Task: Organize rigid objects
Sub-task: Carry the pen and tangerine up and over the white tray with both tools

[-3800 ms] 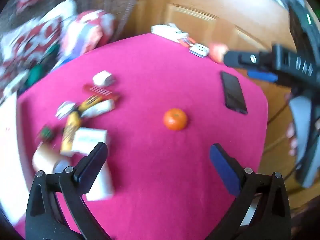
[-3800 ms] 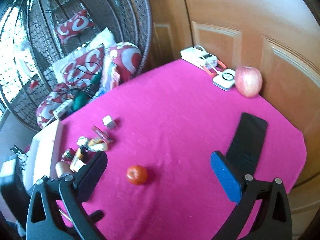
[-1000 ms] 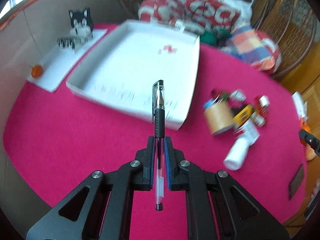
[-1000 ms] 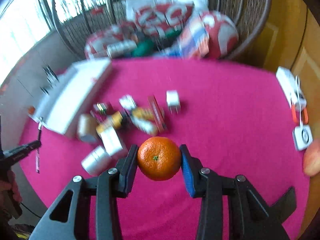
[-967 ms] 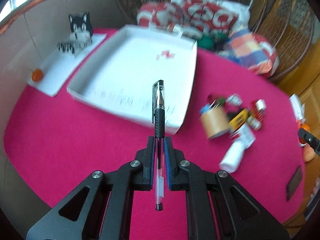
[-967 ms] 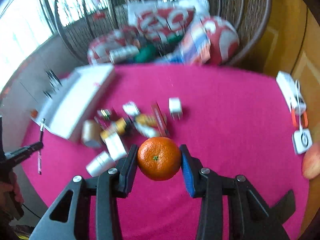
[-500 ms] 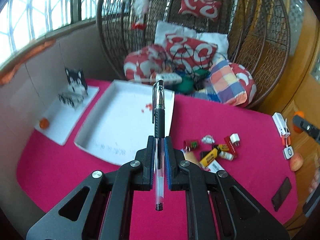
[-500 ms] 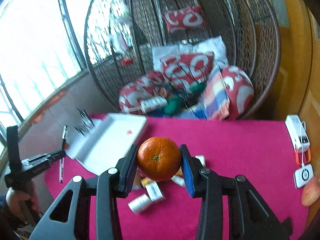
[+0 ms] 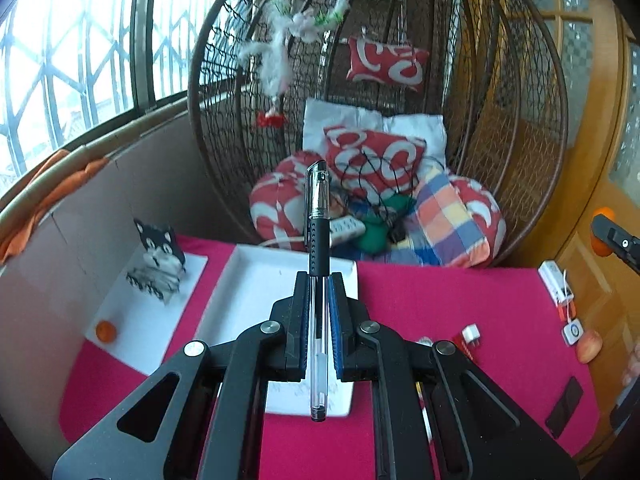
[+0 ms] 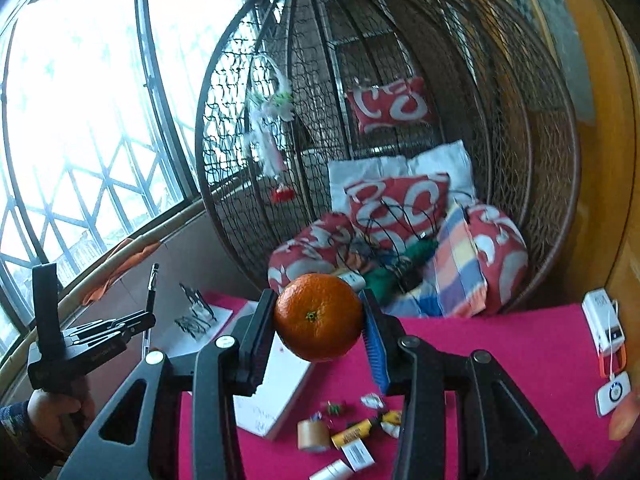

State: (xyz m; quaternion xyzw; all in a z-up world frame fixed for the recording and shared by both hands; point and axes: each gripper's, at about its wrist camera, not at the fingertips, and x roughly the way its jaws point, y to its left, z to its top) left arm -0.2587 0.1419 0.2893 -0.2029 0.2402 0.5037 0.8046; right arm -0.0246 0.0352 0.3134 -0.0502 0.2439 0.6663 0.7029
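My left gripper (image 9: 318,320) is shut on a clear pen with a black grip (image 9: 318,216), held upright high above the white tray (image 9: 248,300) on the pink table. My right gripper (image 10: 318,320) is shut on an orange (image 10: 318,316), also raised high above the table. The left gripper with the pen shows in the right wrist view (image 10: 132,322). The right gripper's tip shows in the left wrist view (image 9: 616,240). The white tray also shows in the right wrist view (image 10: 280,392).
Small items lie in a pile (image 10: 352,432) right of the tray: a cardboard roll, a yellow tube, a white bottle. A toy cat (image 9: 158,264) and small orange ball (image 9: 106,330) sit on a white sheet. Phone (image 9: 564,406), apple (image 9: 590,346), chargers at right. A wicker chair stands behind.
Both grippers have risen and tilted up with their loads; the table has dropped lower in both views and the hanging chair fills more of them.
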